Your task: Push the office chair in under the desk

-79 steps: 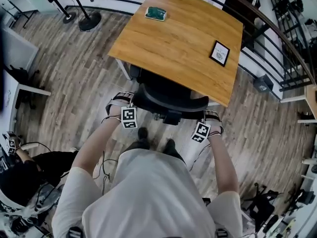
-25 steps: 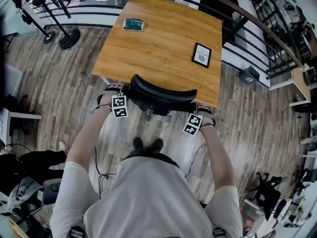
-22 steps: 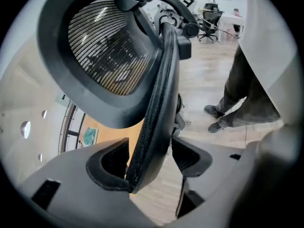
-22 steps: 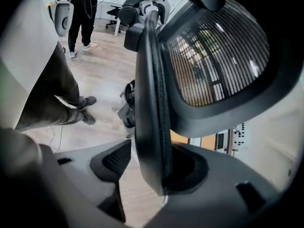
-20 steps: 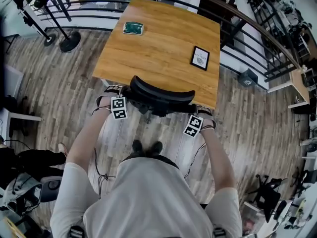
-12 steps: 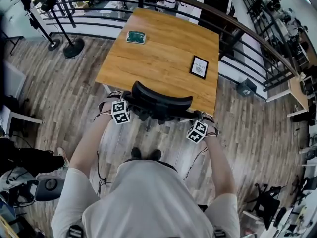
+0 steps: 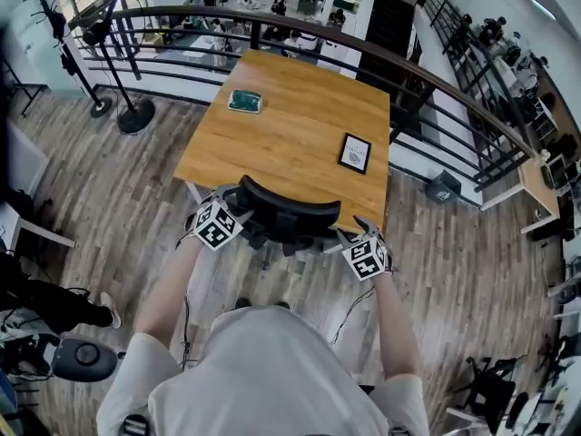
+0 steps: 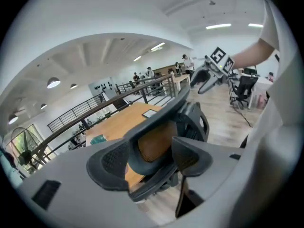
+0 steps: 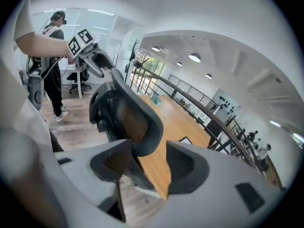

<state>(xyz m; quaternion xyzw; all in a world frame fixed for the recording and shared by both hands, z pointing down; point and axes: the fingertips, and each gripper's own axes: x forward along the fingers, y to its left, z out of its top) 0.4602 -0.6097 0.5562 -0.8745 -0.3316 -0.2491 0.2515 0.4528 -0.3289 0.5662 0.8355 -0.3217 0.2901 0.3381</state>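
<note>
The black office chair (image 7: 286, 213) stands at the near edge of the wooden desk (image 7: 290, 125); only its curved backrest shows, the seat is hidden beneath the desktop. My left gripper (image 7: 227, 221) holds the backrest's left end and my right gripper (image 7: 354, 248) its right end. In the left gripper view the jaws of the left gripper (image 8: 152, 153) sit on either side of the backrest rim (image 8: 175, 103). In the right gripper view the right gripper (image 9: 148, 163) clasps the other end of the backrest (image 9: 128, 113), with the desk (image 9: 178, 122) just beyond.
On the desk lie a green object (image 7: 244, 102) and a black-framed card (image 7: 354, 153). A curved railing (image 7: 436, 89) runs behind the desk. A stand's round base (image 7: 136, 116) sits far left. A person (image 9: 52, 56) stands behind on the left.
The chair has rolled forward until its seat went under the desktop. Both grippers travelled forward with the backrest, and the person stepped closer to the desk.
</note>
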